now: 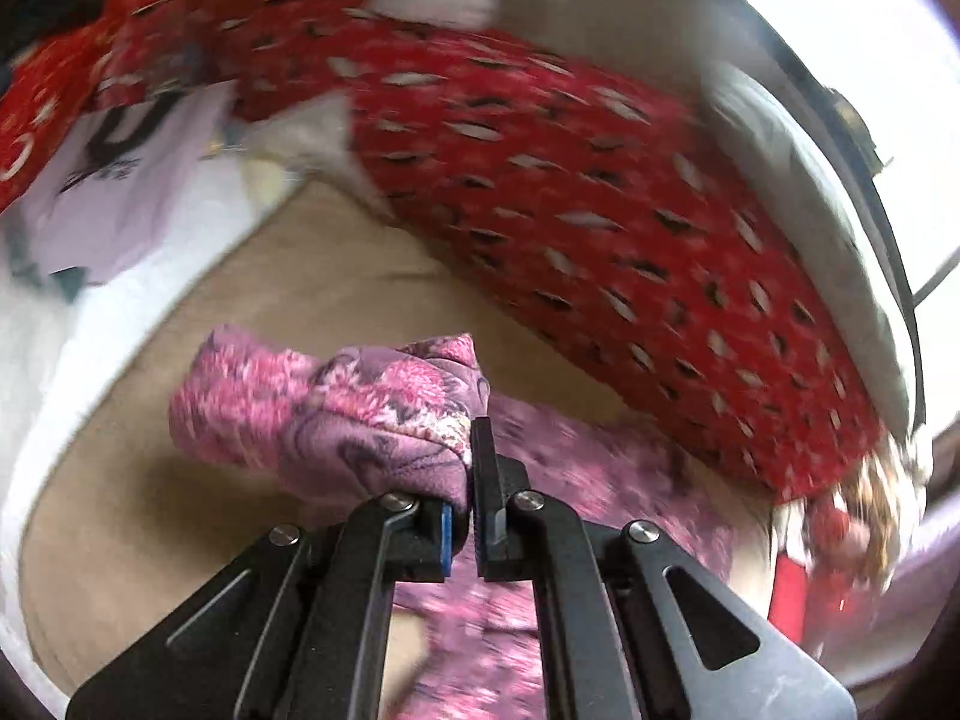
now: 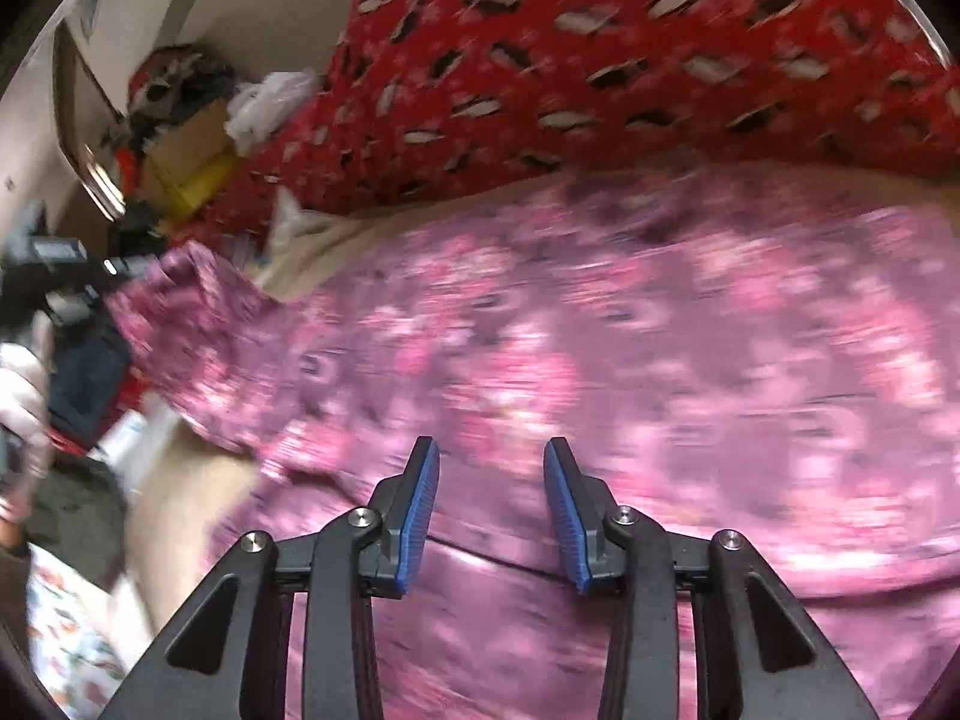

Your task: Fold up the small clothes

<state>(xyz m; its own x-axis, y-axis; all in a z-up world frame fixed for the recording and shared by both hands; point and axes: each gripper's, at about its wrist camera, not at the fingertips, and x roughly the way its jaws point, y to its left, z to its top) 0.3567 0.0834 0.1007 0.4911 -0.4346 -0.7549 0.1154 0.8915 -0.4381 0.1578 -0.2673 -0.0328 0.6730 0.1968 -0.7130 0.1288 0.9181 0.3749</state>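
My left claw (image 1: 465,516) is clamped on a bunched corner of the pink floral garment (image 2: 600,330), lifted clear of the beige bed surface (image 1: 288,276). My right claw (image 2: 491,516) gapes empty over that garment, near the red blanket (image 2: 600,60). First fold barely begun, I reckon.

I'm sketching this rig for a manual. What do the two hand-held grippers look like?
Both are black metal linkages with silver pivot screws and triangular cut-outs. The right hand-held gripper has ribbed blue pads on its fingers; the left hand-held gripper shows a blue pad edge. The holding hand wears a pale glove.
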